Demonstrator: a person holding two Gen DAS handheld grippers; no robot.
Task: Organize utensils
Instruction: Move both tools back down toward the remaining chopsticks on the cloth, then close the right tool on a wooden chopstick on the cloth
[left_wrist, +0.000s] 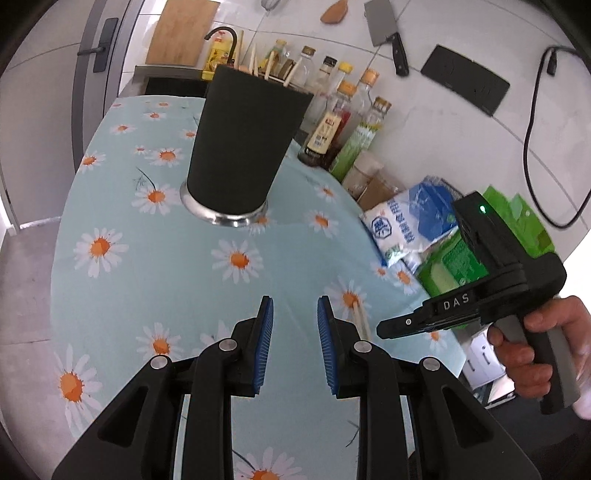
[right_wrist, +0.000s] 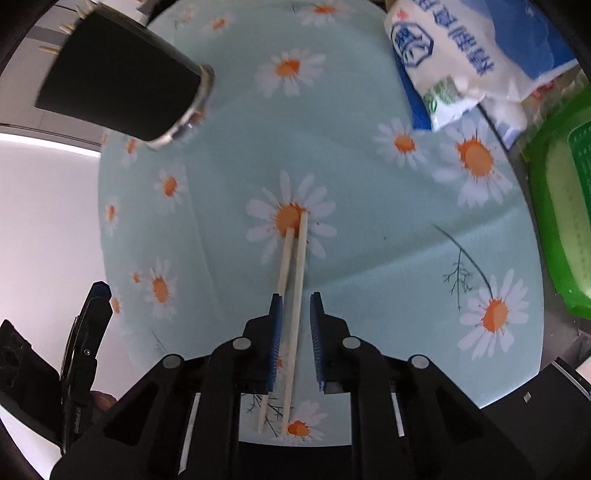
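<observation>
Right wrist: right gripper (right_wrist: 295, 306) narrow, straddling chopsticks (right_wrist: 295, 280) on bench (right_wrist: 369, 258), not clamped; next squeeze, lift to holder (right_wrist: 118, 81). Left gripper (left_wrist: 295, 306) narrow, empty.

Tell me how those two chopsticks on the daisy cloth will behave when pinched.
The chopsticks look thin, stiff and light. Being slim and smooth, one may slip or scissor out between the fingers. Lying flat on the cloth, they leave little to grab.

— What sort of place is this?
— A home kitchen. A cleaver (left_wrist: 386, 35) hangs on the tiled wall (left_wrist: 461, 147) at upper right, sauce bottles (left_wrist: 334, 122) line the tabletop's (left_wrist: 155, 280) far edge, and a wooden cutting board (left_wrist: 181, 31) leans at top left.
</observation>
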